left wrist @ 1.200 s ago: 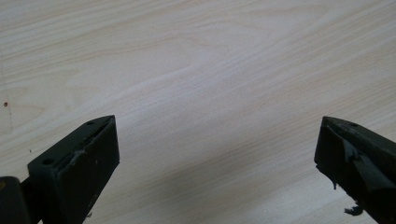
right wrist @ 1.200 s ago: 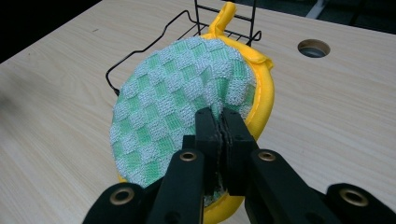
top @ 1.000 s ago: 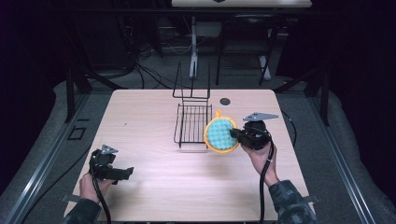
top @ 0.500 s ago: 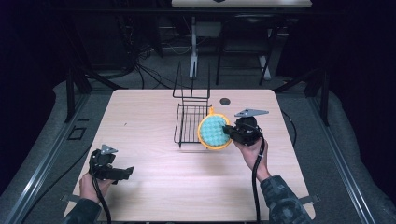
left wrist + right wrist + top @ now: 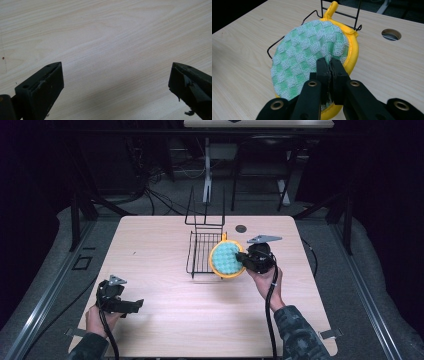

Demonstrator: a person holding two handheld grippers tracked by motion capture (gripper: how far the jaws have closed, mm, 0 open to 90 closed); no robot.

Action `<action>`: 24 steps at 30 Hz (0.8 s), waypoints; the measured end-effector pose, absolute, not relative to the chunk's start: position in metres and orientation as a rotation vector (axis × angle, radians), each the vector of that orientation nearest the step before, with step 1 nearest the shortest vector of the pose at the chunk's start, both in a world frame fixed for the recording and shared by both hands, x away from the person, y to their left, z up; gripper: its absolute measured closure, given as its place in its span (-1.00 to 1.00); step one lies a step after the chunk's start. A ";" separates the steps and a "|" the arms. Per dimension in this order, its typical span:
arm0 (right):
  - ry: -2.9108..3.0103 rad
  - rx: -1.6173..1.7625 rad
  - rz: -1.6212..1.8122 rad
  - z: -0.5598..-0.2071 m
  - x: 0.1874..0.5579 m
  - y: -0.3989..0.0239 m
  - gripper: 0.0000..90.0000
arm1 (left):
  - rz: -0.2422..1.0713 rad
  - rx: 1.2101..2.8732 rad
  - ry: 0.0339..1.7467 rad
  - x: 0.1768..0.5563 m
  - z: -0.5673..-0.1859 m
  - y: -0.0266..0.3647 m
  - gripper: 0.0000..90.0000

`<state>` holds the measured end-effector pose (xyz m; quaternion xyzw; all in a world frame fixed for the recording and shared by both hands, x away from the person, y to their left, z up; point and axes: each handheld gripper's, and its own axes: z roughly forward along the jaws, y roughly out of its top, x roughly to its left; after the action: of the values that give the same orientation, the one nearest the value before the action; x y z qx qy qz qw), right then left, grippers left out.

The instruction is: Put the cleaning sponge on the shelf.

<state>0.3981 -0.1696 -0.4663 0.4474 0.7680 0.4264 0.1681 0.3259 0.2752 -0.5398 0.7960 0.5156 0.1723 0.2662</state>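
Right hand-held gripper (image 5: 246, 260), arm reaching forward, pinches one round green-and-yellow sponge pad (image 5: 226, 259) against one wire rack (image 5: 202, 251) at desk (image 5: 160, 245) centre. Left hand-held gripper (image 5: 131, 305) rests at seven o'clock, jaws wide apart, holding nothing.

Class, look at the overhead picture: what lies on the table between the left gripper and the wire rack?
Nothing: in the high view, only bare wooden table separates the left gripper from the wire rack.

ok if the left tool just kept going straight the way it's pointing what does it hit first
Probably the bare wooden table: the left tool is open and angled down at the tabletop, with nothing between its jaws, though depth is hard to judge.
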 end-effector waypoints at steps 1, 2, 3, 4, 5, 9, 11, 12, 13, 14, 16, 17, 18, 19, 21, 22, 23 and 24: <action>2.186 1.276 1.213 -0.466 0.399 -0.169 0.94 | 0.465 2.148 1.392 0.326 -0.540 0.275 -1.00; 2.182 1.272 1.216 -0.466 0.400 -0.169 0.94 | 0.465 2.148 1.392 0.326 -0.540 0.275 -1.00; 2.177 1.275 1.218 -0.465 0.400 -0.169 0.94 | 0.462 2.149 1.394 0.326 -0.540 0.275 -1.00; 2.177 1.273 1.217 -0.464 0.401 -0.168 0.94 | 0.461 2.147 1.396 0.326 -0.540 0.275 -1.00; 2.167 1.273 1.223 -0.464 0.401 -0.167 0.94 | 0.461 2.149 1.394 0.326 -0.540 0.275 -1.00; 2.160 1.259 1.216 -0.462 0.404 -0.163 0.94 | 0.460 2.148 1.393 0.326 -0.540 0.275 -1.00; 2.159 1.258 1.212 -0.463 0.405 -0.160 0.94 | 0.460 2.149 1.392 0.326 -0.540 0.275 -1.00; 2.160 1.256 1.208 -0.463 0.406 -0.159 0.93 | 0.461 2.152 1.390 0.326 -0.540 0.276 -1.00; 2.156 1.261 1.211 -0.464 0.406 -0.157 0.93 | 0.461 2.151 1.390 0.326 -0.540 0.276 -1.00; 2.158 1.254 1.208 -0.464 0.407 -0.156 0.93 | 0.463 2.146 1.392 0.326 -0.540 0.276 -1.00; 2.159 1.263 1.208 -0.465 0.410 -0.153 0.94 | 0.462 2.146 1.392 0.326 -0.540 0.276 -1.00; 2.159 1.260 1.206 -0.466 0.410 -0.153 0.93 | 0.463 2.145 1.393 0.326 -0.540 0.276 -1.00; 2.152 1.263 1.212 -0.466 0.411 -0.151 0.93 | 0.463 2.146 1.392 0.326 -0.540 0.276 -1.00; 2.156 1.259 1.208 -0.466 0.412 -0.150 0.93 | 0.461 2.142 1.396 0.326 -0.540 0.276 -1.00; 2.156 1.261 1.209 -0.466 0.413 -0.148 0.93 | 0.461 2.152 1.391 0.326 -0.540 0.276 -1.00; 2.152 1.263 1.211 -0.466 0.413 -0.147 0.93 | 0.458 2.151 1.393 0.326 -0.540 0.276 -1.00; 2.150 1.259 1.212 -0.466 0.414 -0.146 0.93 | 0.456 2.152 1.393 0.326 -0.540 0.276 -1.00; 2.144 1.258 1.210 -0.466 0.414 -0.145 0.93 | 0.456 2.153 1.392 0.326 -0.540 0.276 -1.00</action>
<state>0.4143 -0.1445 -0.4658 0.4470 0.7617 0.4300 0.1874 0.3258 0.2755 -0.5402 0.7971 0.5154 0.1687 0.2656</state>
